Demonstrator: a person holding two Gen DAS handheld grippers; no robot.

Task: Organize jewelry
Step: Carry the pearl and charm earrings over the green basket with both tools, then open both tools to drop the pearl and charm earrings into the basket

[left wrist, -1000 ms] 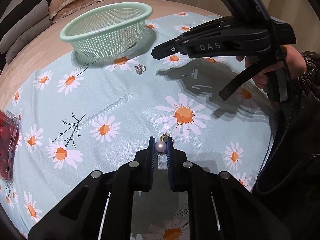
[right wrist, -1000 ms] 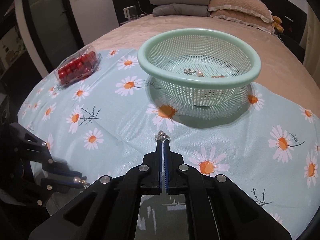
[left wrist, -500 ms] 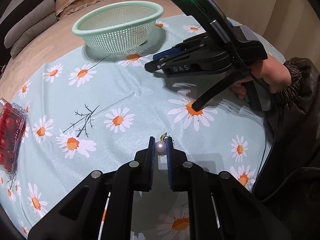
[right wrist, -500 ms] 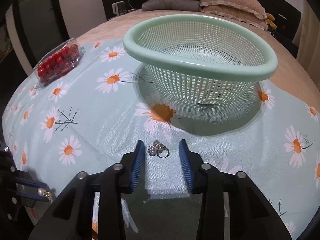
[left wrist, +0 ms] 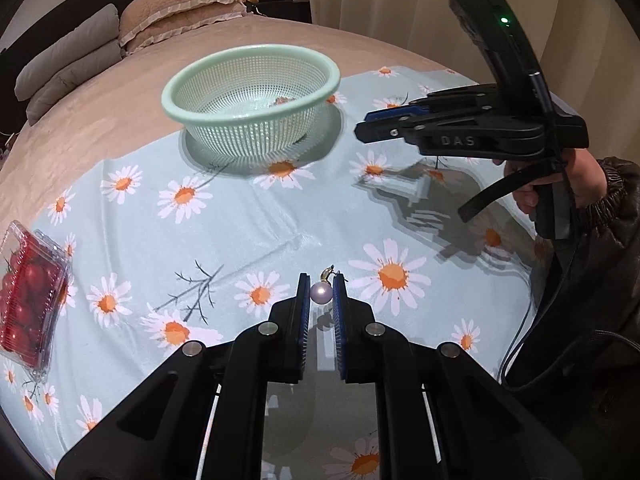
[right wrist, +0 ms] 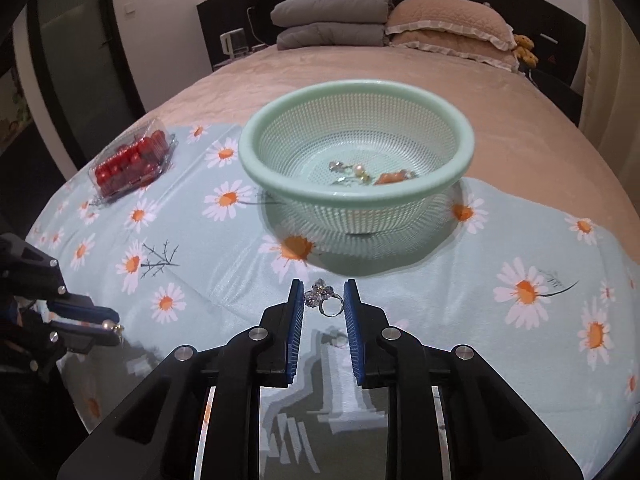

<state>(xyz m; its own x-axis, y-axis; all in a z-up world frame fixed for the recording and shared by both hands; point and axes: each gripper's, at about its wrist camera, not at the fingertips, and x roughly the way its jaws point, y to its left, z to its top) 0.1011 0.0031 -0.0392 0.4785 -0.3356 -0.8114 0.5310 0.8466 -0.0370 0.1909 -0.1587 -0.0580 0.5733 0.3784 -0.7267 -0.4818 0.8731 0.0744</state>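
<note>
Above daisy cloth (left wrist: 248,216), left gripper (left wrist: 321,293) pinching pearl earring (left wrist: 321,291)

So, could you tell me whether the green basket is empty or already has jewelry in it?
Not empty. The green basket already holds several pieces on its bottom, among them a pearl item and an orange one.

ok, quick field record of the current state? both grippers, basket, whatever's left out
left gripper: shut on pearl earring, above the cloth
right gripper: jaws have just been opening from fully shut; pads now clamp the ring
basket: green mesh, upright on daisy cloth, beyond both grippers
basket contents: several small pieces, one with a pearl
loose jewelry on cloth: none visible
other: clear box of red fruit at the cloth's edge
</note>
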